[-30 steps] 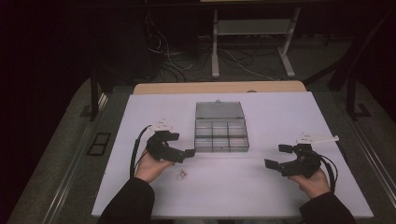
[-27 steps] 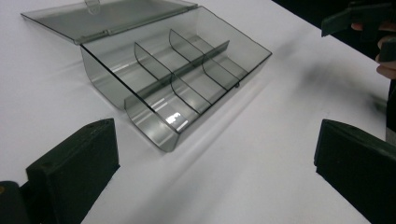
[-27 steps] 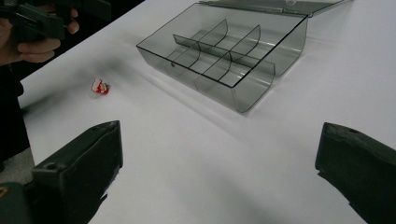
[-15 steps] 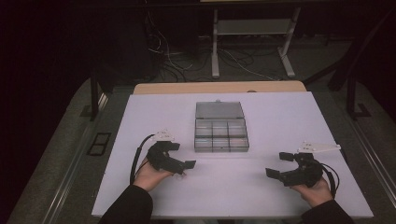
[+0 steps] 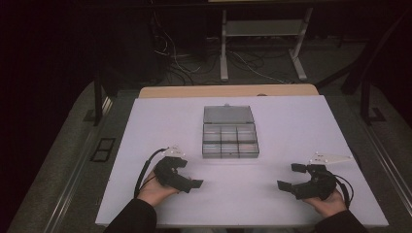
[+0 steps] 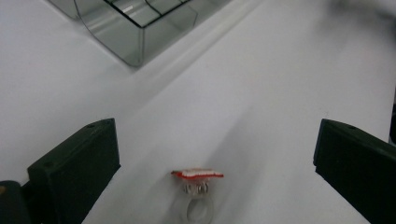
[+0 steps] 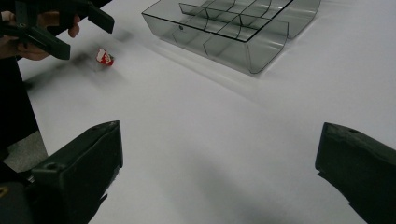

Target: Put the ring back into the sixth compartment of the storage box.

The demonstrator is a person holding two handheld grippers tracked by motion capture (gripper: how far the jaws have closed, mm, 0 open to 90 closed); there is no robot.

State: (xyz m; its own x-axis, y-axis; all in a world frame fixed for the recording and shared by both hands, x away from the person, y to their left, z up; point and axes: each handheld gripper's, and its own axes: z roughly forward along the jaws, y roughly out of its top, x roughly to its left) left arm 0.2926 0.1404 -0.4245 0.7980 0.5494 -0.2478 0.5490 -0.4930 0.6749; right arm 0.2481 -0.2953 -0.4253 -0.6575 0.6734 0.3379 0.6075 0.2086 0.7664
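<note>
ring with a red-and-white top lies on the white table between our left gripper's spread jaws, untouched; our right gripper hovers open, well apart

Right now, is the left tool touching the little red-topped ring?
Apart. The left gripper view shows the ring standing alone on the white table, bare surface separating it from both open jaws of the left tool.

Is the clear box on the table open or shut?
Open. The box has its lid laid back flat behind it, and the right gripper view shows its compartments uncovered from above.
</note>
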